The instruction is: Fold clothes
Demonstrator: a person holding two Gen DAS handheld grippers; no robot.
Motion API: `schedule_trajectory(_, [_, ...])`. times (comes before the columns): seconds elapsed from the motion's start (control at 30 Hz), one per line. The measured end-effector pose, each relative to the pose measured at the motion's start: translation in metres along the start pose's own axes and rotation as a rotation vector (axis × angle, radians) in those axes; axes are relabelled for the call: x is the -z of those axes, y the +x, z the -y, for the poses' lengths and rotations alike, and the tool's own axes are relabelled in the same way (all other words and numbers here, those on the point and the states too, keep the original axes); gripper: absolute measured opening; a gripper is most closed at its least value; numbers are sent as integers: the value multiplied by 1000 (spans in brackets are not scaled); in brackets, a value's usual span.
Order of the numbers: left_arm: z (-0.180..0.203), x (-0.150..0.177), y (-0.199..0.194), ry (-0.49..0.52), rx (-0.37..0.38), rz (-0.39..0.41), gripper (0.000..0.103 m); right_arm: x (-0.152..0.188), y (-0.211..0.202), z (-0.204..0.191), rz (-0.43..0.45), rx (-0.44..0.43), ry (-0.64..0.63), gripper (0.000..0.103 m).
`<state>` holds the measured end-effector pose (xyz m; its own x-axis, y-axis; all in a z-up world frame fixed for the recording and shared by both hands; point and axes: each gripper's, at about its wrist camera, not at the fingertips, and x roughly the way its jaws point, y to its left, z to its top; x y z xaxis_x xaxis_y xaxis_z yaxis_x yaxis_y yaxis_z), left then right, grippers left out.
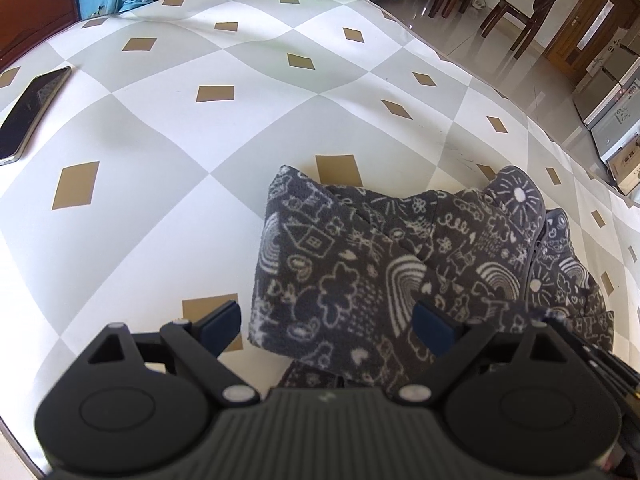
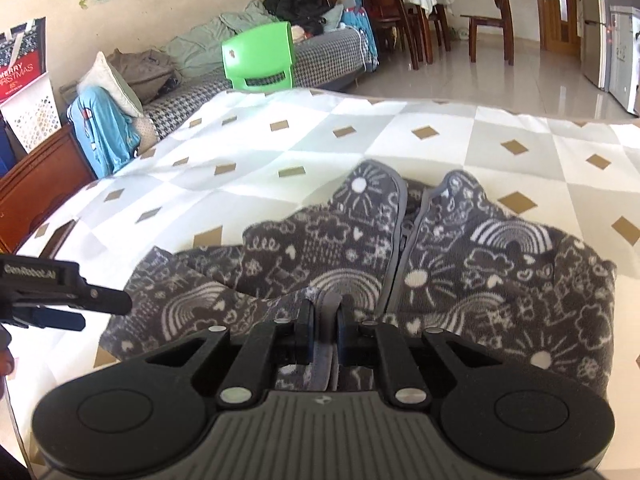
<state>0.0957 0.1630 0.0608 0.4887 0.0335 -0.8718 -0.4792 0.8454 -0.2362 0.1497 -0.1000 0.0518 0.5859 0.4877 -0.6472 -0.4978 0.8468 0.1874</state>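
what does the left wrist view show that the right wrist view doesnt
Left wrist only: a dark smartphone lying on the cloth, and the open left gripper over the garment's edge. Right wrist only: the right gripper shut on the garment's grey hem, and a folded sofa bed piled with clothes. Both: the grey doodle-print fleece garment, the white-and-grey diamond tablecloth, a green plastic chair.

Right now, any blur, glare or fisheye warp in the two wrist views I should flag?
Left wrist view: strong barrel warp bends the checked cloth; floor glares; fleece garment sharp. Right wrist view: the garment edge pinched in the right hand-held gripper is soft, sunlit cloth partly washed out, left hand-held gripper slightly blurred at the frame edge.
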Motion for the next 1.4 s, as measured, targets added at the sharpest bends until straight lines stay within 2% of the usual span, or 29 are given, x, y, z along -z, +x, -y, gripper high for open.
schedule_trajectory(0.17, [0, -1, -1, 1, -6, 13, 93, -19, -29, 11, 113, 35, 25, 11])
schedule_trajectory(0.27, [2, -1, -2, 9, -7, 21, 93, -29, -56, 26, 187, 93, 63, 11])
schedule_trajectory(0.33, [5, 1, -1, 21, -4, 23, 94, -32, -70, 37, 200, 147, 79, 11])
schedule_trajectory(0.47, [14, 7, 2, 59, -2, 17, 96, -26, -83, 63, 132, 293, 123, 11])
schedule_trajectory(0.63, [27, 15, 7, 107, -3, 5, 96, -1, -68, 90, -57, 331, 187, 12])
schedule_trajectory(0.67, [30, 17, 8, 119, -7, 5, 96, 3, -68, 95, -72, 344, 209, 12])
schedule_trajectory(0.7, [32, 19, 8, 129, -11, 6, 96, 6, -69, 99, -80, 357, 230, 18])
schedule_trajectory(0.8, [38, 21, 9, 147, -14, 11, 97, 4, -80, 109, -31, 376, 261, 24])
schedule_trajectory(0.87, [41, 23, 8, 160, -16, 19, 97, 3, -86, 111, -5, 372, 273, 30])
schedule_trajectory(0.93, [45, 25, 7, 173, -15, 34, 98, 3, -86, 112, 6, 332, 292, 32])
schedule_trajectory(1.1, [60, 28, 4, 219, 19, 57, 99, 4, -75, 102, -16, 262, 285, 33])
schedule_trajectory(1.4, [95, 34, 5, 297, 91, 109, 99, 11, -57, 92, -86, 217, 257, 36])
